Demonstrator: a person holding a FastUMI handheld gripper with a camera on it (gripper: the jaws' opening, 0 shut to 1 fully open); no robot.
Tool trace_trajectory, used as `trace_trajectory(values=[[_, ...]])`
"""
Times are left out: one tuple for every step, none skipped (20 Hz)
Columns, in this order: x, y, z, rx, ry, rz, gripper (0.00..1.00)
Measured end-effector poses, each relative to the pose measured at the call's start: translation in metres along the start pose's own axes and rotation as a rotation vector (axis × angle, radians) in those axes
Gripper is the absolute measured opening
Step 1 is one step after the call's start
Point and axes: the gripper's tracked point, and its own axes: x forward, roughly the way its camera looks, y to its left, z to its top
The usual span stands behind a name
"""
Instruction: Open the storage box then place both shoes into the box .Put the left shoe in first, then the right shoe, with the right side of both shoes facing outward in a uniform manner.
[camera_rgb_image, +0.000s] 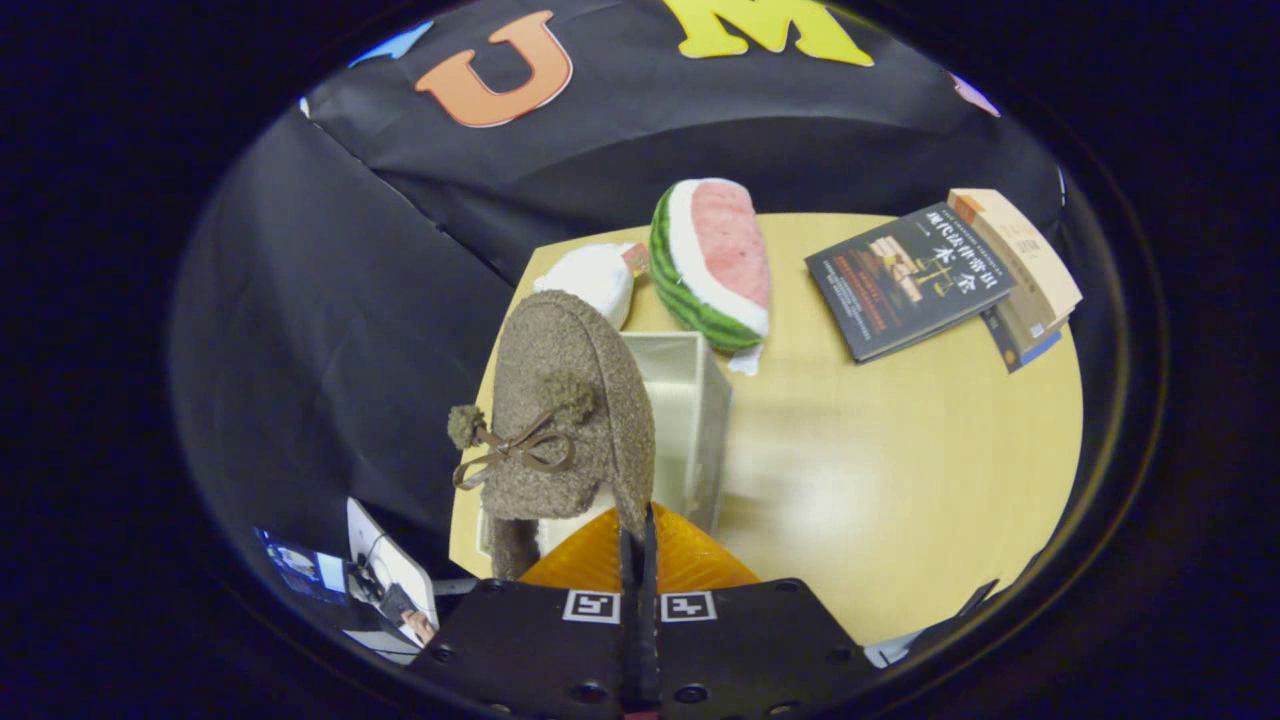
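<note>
A brown fuzzy shoe (560, 400) with a brown bow and two pompoms hangs just ahead of my fingers. My gripper (637, 535) is shut on the thin edge of the shoe's opening. The shoe is held over the left part of the open white storage box (700, 400), which stands on the round wooden table (900, 460). It hides much of the box's inside. Below the held shoe, at the box's near left corner, a second brown fuzzy piece (508, 548) shows; I cannot tell whether it is the other shoe.
A watermelon-slice plush (712, 262) lies just beyond the box. A white plush thing (592, 280) sits to its left. A stack of books (945, 275) lies at the table's far right. A phone on a stand (385, 580) is off the table's near left.
</note>
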Motion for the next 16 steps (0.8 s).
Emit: trace_trajectory(values=[[0.005,0.006,-0.004,0.014,0.006,-0.006,0.00],[0.014,0.010,-0.005,0.036,0.006,-0.021,0.00],[0.024,0.012,-0.006,0.066,0.006,-0.043,0.00],[0.034,0.012,-0.006,0.088,0.006,-0.069,0.00],[0.043,0.009,-0.007,0.113,0.006,-0.101,0.00],[0.051,0.005,-0.009,0.138,0.005,-0.133,0.00],[0.059,0.001,-0.011,0.163,0.006,-0.166,0.00],[0.066,-0.005,-0.012,0.178,0.010,-0.201,0.00],[0.073,-0.011,-0.012,0.195,0.010,-0.231,0.00],[0.078,-0.015,-0.013,0.207,0.010,-0.256,0.00],[0.081,-0.019,-0.014,0.215,0.009,-0.279,0.00],[0.085,-0.023,-0.014,0.222,0.007,-0.300,0.00],[0.088,-0.025,-0.014,0.228,0.005,-0.309,0.00],[0.089,-0.026,-0.014,0.235,0.000,-0.316,0.00],[0.090,-0.026,-0.013,0.236,-0.005,-0.324,0.00],[0.091,-0.027,-0.013,0.231,-0.005,-0.333,0.00]])
